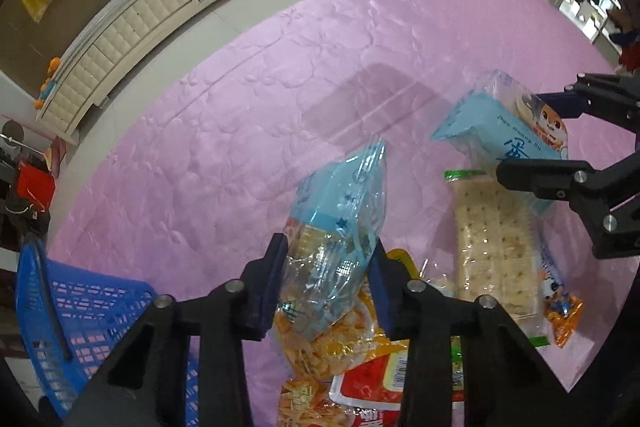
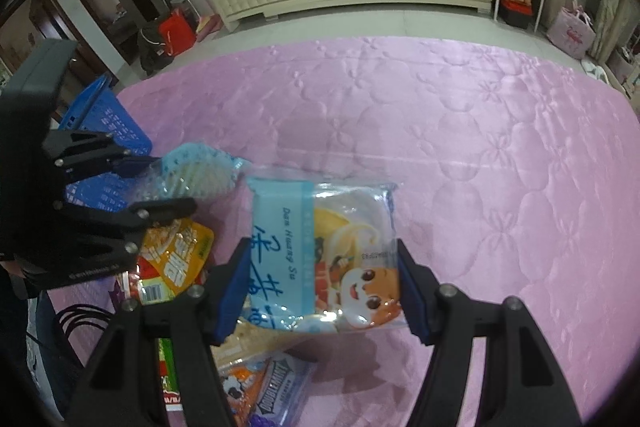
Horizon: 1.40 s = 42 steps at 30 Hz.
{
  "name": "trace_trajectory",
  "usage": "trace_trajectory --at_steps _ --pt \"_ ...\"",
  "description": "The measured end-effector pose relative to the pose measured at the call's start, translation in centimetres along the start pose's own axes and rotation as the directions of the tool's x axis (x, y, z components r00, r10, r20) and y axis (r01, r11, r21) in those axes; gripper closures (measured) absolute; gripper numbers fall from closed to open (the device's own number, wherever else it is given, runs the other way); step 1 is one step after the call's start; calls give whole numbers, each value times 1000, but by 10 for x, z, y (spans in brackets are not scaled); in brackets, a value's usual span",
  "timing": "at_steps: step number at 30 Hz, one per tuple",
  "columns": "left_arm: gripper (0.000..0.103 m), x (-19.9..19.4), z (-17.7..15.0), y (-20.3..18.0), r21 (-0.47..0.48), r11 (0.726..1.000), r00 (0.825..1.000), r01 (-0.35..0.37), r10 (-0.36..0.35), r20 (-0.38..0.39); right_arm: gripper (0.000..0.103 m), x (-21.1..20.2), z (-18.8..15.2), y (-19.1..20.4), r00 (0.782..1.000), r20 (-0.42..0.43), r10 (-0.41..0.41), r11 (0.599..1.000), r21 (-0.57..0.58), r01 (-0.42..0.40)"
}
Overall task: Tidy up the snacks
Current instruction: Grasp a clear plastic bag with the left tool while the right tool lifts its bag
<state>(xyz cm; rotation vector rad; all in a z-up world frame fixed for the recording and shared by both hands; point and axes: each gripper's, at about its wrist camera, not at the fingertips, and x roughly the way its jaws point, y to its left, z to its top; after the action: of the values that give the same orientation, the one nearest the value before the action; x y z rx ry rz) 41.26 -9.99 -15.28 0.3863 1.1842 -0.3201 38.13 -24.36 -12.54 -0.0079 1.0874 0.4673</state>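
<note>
**Both fingers gripping snack bags**

Fingers of my left gripper [image 1: 328,283] are pinching a clear blue-topped biscuit bag [image 1: 336,231] between their pads, above an orange snack packet [image 1: 340,343]. My right gripper [image 2: 322,287] is clamping a light blue cartoon-printed pack [image 2: 324,255] by both side edges. A cracker sleeve [image 1: 494,243] is lying just right of my left fingers; the blue basket [image 1: 80,311] is sitting to their left on the pink quilt [image 1: 320,67].

Two matching handheld grippers, left gripper [image 1: 328,283] and right gripper [image 2: 322,291]: matte black angular linkage arms, round silver pivot screws, flat dark-blue pads [image 2: 232,287] lining both fingers.
</note>
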Motion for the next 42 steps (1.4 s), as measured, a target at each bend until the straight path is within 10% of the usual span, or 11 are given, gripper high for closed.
trace_trajectory --at_steps 25,42 --pt "73 -157 -59 23 -103 994 965 26 2 263 33 -120 12 75 988 140 -69 992 -93 83" --pt "73 -218 -124 91 -225 974 942 4 71 327 33 -113 34 168 989 145 17 983 -183 10"
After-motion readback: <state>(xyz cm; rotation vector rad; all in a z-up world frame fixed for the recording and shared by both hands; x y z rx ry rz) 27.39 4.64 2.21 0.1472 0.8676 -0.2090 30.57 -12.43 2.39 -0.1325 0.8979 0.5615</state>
